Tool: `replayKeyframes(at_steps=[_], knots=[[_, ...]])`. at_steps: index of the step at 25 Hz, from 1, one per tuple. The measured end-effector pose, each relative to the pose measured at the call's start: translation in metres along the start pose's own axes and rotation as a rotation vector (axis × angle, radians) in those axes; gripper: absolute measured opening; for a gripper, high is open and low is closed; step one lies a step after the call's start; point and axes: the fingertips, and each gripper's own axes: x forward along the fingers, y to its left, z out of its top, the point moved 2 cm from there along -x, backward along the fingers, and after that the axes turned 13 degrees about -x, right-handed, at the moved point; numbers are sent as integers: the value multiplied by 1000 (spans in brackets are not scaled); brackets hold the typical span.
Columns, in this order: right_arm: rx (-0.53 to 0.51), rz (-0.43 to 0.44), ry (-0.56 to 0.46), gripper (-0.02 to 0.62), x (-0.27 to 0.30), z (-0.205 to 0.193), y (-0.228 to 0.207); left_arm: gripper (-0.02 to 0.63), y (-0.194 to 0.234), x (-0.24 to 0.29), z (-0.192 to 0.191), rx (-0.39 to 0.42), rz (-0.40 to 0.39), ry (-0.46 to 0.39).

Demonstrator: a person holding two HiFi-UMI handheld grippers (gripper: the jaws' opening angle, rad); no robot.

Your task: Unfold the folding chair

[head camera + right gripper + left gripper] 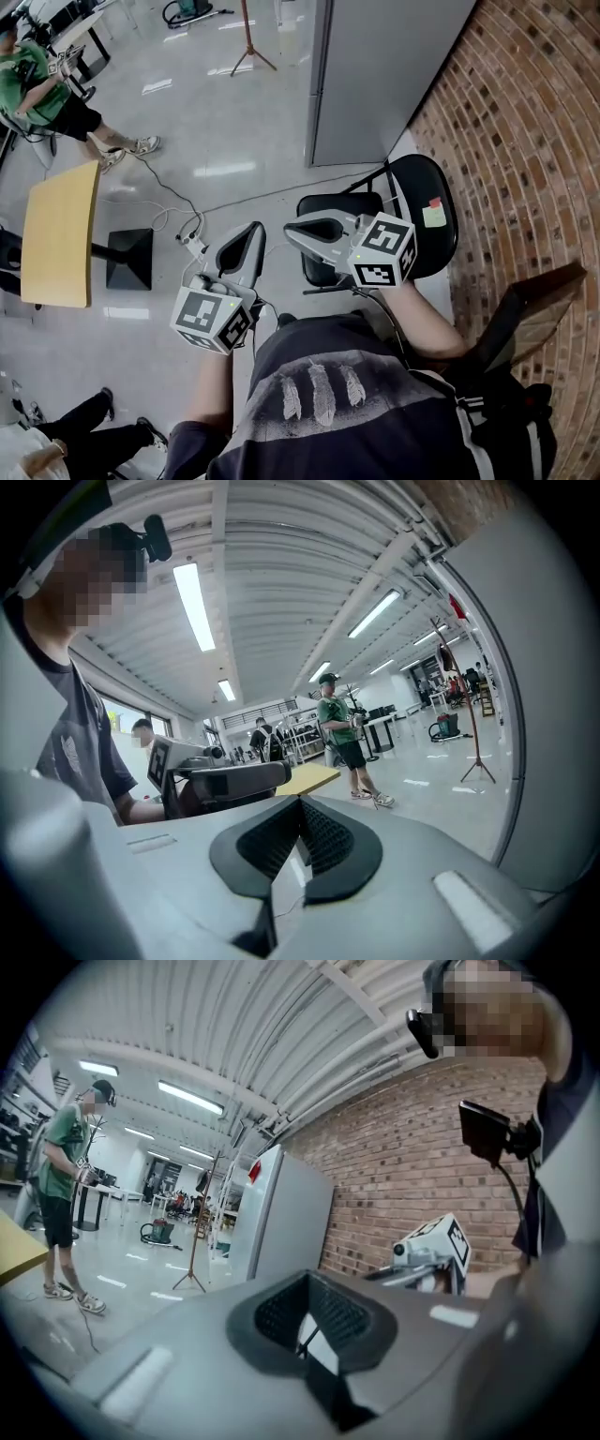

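The black folding chair [427, 192] stands by the brick wall, its seat [339, 203] out flat beside the round backrest, which carries a yellow note. Both grippers hover in front of me, apart from the chair. My left gripper [249, 234] points away from me, shut and empty. My right gripper [292, 231] points left over the seat's near edge, also shut with nothing in it. In the left gripper view the closed jaws [305, 1335] face the room, and the right gripper [433, 1246] shows beyond. The right gripper view shows its closed jaws [295, 841] and the left gripper [225, 778].
A brick wall [525, 141] runs along the right, with a grey cabinet [384, 75] behind the chair. A yellow table [61, 234] stands at the left, and a cable with a power strip [192, 246] lies on the floor. A person in green [42, 89] stands far left.
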Motion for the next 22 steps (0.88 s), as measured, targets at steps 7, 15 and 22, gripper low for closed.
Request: replayKeyframes(at_steps=[7, 15, 22], knots=[[-34, 45, 56, 2, 42, 3, 21, 0, 23, -33, 15, -22, 25, -69], [-77, 28, 92, 2, 35, 1, 15, 0, -3, -34, 57, -45, -23, -265], [-93, 9, 46, 2, -15, 21, -11, 0, -51, -3, 115, -168, 10, -536]])
